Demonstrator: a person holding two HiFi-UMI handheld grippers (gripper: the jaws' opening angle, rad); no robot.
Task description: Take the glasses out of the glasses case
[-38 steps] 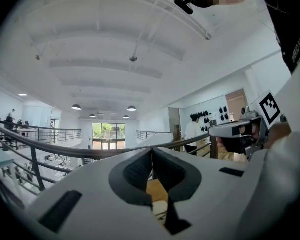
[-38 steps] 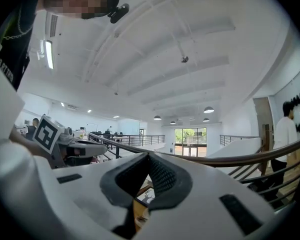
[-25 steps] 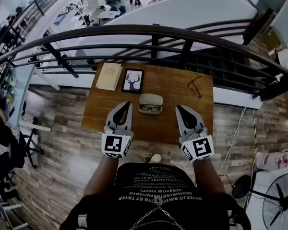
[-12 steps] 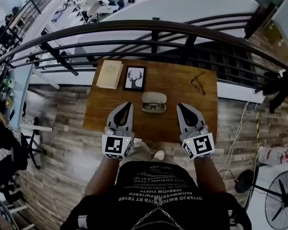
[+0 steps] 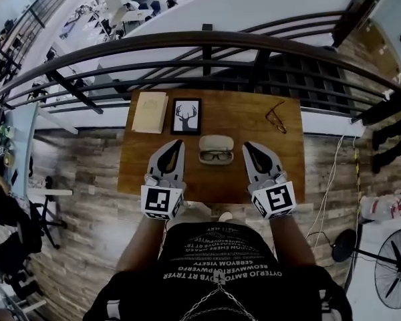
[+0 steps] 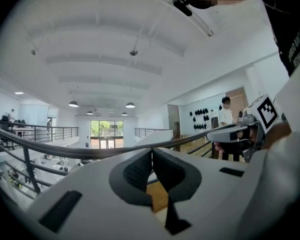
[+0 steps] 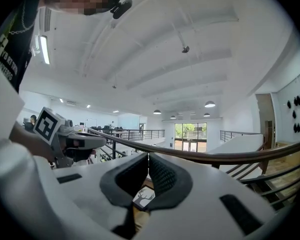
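An open pale glasses case [image 5: 216, 142] lies in the middle of the wooden table [image 5: 247, 122], with dark-framed glasses [image 5: 216, 156] resting in its near half. My left gripper [image 5: 176, 145] hovers just left of the case, jaws together and empty. My right gripper [image 5: 246, 146] hovers just right of it, also shut and empty. In the left gripper view the left gripper [image 6: 151, 154] shows its pads touching, with only a strip of table behind. In the right gripper view the right gripper [image 7: 148, 160] is likewise pressed shut. Neither gripper view shows the case.
A framed deer picture [image 5: 186, 116] and a tan booklet [image 5: 150, 112] lie at the table's back left. A second pair of thin-framed glasses [image 5: 277, 118] lies at the back right. A dark metal railing [image 5: 207, 42] runs behind the table, with a drop beyond it.
Both grippers have come slightly forward and lower, their tips now level with the case's near half. The case and glasses have not moved.
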